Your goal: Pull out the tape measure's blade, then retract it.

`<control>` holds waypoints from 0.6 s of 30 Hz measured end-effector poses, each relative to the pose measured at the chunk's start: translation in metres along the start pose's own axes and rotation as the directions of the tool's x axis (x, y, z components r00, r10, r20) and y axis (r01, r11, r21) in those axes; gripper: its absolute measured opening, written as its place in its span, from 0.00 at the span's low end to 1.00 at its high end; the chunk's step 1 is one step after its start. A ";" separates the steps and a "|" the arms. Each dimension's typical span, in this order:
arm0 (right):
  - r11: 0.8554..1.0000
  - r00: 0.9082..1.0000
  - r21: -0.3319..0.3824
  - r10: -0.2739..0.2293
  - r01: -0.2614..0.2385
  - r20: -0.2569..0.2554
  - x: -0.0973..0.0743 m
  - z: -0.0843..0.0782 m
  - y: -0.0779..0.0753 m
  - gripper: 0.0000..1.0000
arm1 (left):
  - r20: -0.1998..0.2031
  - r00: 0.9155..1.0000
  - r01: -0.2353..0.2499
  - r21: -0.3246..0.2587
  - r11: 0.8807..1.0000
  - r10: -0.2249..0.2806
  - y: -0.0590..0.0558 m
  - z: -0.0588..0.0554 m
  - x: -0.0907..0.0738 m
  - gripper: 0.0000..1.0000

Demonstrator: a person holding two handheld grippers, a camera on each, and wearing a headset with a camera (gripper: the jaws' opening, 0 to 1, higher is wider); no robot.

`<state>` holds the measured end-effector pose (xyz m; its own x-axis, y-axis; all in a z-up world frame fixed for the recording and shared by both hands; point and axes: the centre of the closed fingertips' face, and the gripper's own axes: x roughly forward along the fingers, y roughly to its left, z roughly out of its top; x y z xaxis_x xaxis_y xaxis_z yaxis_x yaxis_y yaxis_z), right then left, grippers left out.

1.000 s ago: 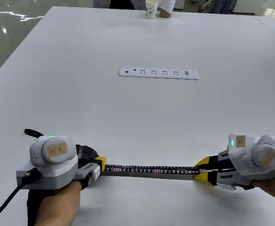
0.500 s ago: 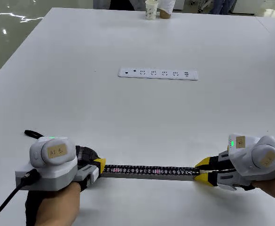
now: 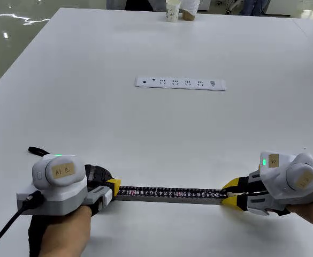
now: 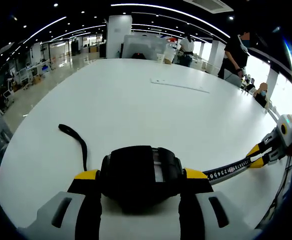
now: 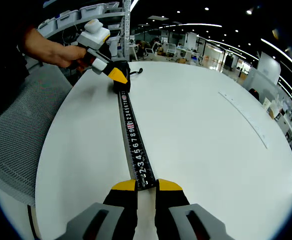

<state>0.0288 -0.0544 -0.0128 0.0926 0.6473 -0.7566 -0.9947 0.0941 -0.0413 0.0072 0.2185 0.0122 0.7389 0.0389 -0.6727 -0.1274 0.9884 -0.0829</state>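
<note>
My right gripper (image 3: 230, 193) pinches the blade (image 3: 172, 193) tip. My left gripper (image 3: 109, 188) clamps the tape measure case (image 4: 141, 172) by the table's (image 3: 145, 134) near edge. I'd feed the blade back slowly and straight, so it won't whip.

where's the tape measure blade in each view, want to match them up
Head view: the blade lies across the bottom, between the left gripper and the right gripper.
Left gripper view: blade at lower right, leaving the case.
Right gripper view: blade at centre, running up from the jaws.
Shared landmark: the power strip, beyond the blade in every view.
</note>
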 end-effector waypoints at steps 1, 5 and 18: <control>1.000 1.000 0.001 0.000 0.000 0.000 0.000 0.000 0.000 0.09 | -0.001 1.000 0.001 -0.003 1.000 -0.001 0.000 0.000 0.000 0.57; 1.000 1.000 0.000 0.001 -0.001 -0.002 0.000 0.000 0.000 0.09 | -0.004 1.000 0.004 -0.005 1.000 -0.004 0.000 0.000 0.000 0.57; 1.000 1.000 -0.007 0.001 -0.001 -0.012 0.000 0.001 0.000 0.09 | -0.010 1.000 0.010 -0.011 1.000 -0.010 0.000 -0.001 0.000 0.57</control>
<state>0.0290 -0.0533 -0.0123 0.0909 0.6383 -0.7644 -0.9951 0.0877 -0.0451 0.0063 0.2185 0.0119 0.7335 0.0272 -0.6792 -0.1273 0.9870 -0.0979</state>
